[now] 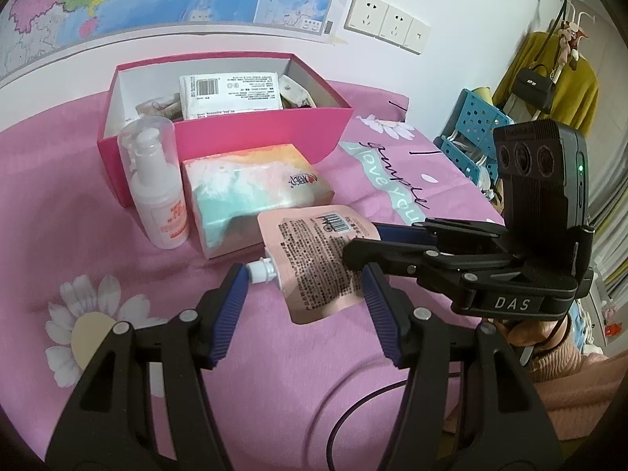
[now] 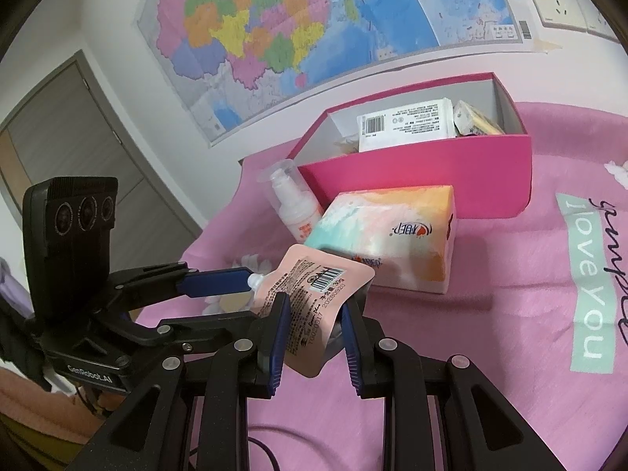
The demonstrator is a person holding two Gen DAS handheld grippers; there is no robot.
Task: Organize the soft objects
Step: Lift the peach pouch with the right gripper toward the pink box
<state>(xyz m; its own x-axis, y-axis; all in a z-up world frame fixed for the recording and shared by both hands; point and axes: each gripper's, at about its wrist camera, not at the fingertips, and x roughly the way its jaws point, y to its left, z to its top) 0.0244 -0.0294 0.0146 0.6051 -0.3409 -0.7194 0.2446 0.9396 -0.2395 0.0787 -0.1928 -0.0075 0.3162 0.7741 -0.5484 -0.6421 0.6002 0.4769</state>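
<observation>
Pouch | right gripper fingers clamp it | left gripper fingers apart, straddling it

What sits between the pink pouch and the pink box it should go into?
The tissue pack lies directly between the pink pouch, held by the right gripper, and the pink box. The pump bottle stands left of that path. The box top is open.
</observation>
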